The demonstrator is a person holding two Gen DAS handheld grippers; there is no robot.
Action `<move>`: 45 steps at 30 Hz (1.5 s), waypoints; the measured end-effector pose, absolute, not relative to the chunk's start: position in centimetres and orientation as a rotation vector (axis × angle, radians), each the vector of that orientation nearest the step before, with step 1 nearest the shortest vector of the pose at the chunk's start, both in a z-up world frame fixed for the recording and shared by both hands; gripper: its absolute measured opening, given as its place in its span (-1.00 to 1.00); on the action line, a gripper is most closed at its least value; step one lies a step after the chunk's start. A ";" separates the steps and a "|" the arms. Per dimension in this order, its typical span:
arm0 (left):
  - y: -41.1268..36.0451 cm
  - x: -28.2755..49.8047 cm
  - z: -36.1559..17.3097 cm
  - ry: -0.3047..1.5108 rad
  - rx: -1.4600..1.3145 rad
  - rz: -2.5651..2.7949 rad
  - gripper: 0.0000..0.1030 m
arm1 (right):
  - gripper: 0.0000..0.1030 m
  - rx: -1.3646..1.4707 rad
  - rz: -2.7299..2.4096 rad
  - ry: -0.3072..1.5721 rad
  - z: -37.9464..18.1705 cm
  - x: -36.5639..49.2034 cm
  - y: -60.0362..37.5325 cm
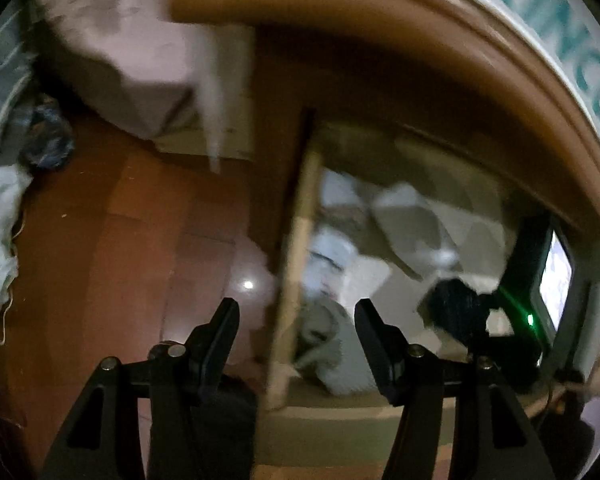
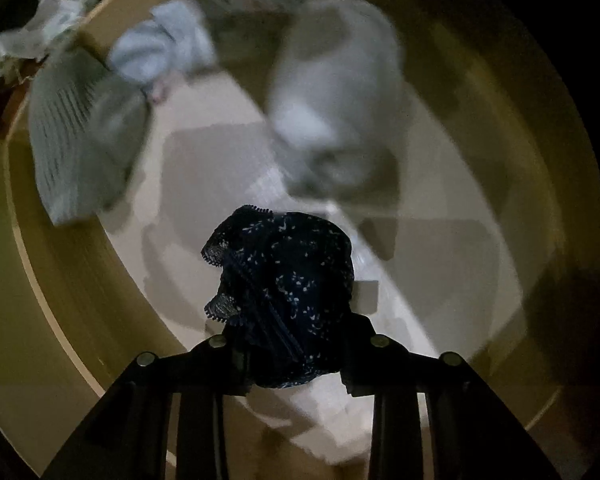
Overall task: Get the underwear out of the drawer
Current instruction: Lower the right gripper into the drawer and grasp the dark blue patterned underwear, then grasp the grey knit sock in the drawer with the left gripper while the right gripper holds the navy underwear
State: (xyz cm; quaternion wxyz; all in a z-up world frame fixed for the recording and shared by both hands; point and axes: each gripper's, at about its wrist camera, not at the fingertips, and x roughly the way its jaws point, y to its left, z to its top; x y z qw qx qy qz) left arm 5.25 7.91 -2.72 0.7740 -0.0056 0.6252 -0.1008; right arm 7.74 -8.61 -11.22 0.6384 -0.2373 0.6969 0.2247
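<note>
Navy lace-trimmed underwear (image 2: 284, 296) sits clamped in the right gripper (image 2: 288, 344) above the drawer (image 2: 60, 280); the left gripper (image 1: 296, 320) hangs apart, empty, over the drawer's side wall.

bare drawer (image 2: 28, 264) middle, folded clothes (image 2: 84, 140) crowding far end

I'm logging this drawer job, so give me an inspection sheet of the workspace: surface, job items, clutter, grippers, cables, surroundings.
Surface: open drawer, pale liner on its bottom.
Job's things: dark lace-edged underwear bunched between the right gripper's fingers; pale folded garments in the drawer.
Clutter: loose clothes on the floor.
Grippers: right gripper shut on the underwear; left gripper open, empty, over the drawer's side wall.
Cables: thin cord beside the floor clothes.
Surroundings: reddish wood floor, bed corner; dim, blurred.
</note>
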 end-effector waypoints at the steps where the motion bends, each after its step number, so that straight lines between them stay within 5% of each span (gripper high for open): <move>1: 7.4 5.1 -2.9 1.365 -0.006 -0.241 0.19 | -0.46 -0.540 0.485 1.609 -11.2 7.5 -9.3; 18: 5.0 4.2 -7.4 1.590 -0.135 -0.159 0.19 | -0.47 0.076 0.272 1.406 -2.0 2.0 -17.8; 32: 3.1 6.4 -11.0 1.679 -0.141 -0.006 0.19 | -0.46 0.234 0.265 1.295 -0.3 -0.2 -21.8; 33: 2.9 6.5 -11.1 1.686 -0.112 -0.006 0.16 | -0.46 0.233 0.262 1.293 -0.5 0.0 -21.8; 35: 2.6 6.3 -11.2 1.687 -0.067 -0.006 -0.26 | -0.46 0.224 0.255 1.289 -0.5 0.1 -21.7; 45: 0.6 4.6 -9.3 1.605 -0.013 -0.078 -0.47 | -0.46 0.234 0.218 1.306 -2.1 0.8 -21.4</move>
